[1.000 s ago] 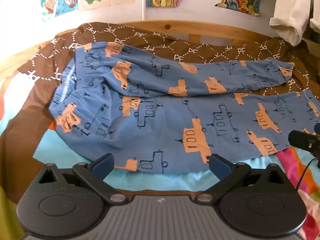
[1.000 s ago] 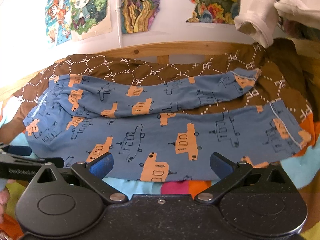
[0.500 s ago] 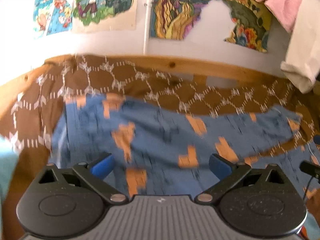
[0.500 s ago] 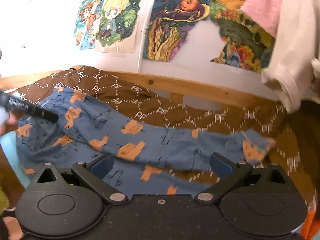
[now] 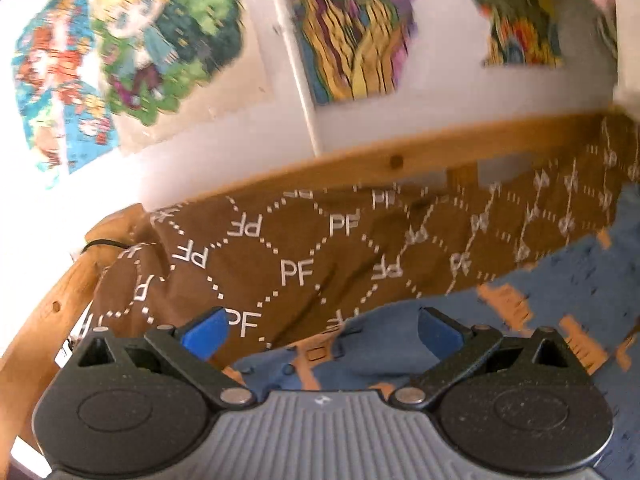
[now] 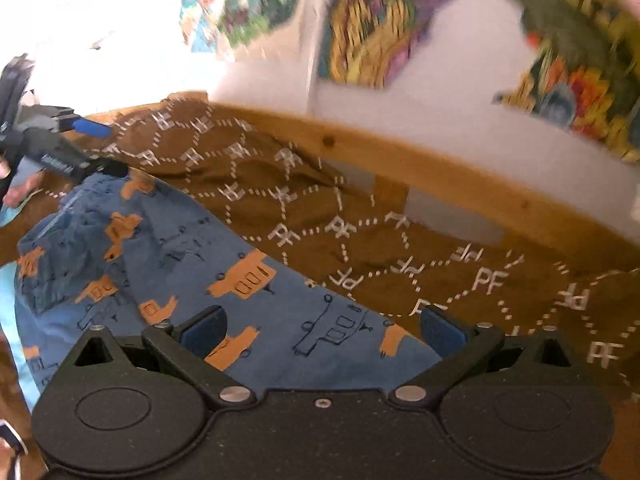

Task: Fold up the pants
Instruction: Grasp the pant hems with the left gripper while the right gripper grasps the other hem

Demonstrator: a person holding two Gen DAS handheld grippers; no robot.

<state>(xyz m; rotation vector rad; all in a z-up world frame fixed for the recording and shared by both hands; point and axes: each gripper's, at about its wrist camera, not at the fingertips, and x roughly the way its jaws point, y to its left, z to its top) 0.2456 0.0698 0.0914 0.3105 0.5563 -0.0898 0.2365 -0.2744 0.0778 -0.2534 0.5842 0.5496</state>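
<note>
Blue pants with orange vehicle prints point(image 6: 192, 256) lie spread on a brown patterned bedspread point(image 6: 460, 272). In the left wrist view the pants point(image 5: 560, 280) run from the lower middle to the right. My left gripper point(image 5: 322, 328) is open and empty, over the far edge of the pants near the waist end. It also shows in the right wrist view point(image 6: 86, 148) at the far left. My right gripper point(image 6: 323, 326) is open and empty, over the far leg of the pants.
A wooden bed rail point(image 5: 400, 160) runs behind the bedspread point(image 5: 304, 264), against a white wall with colourful posters point(image 5: 132, 48). A light blue sheet point(image 6: 16, 208) shows at the left edge. The rail point(image 6: 440, 176) bounds the far side.
Both grippers have moved forward across the pants toward the far edge and the wall. Both stay open.
</note>
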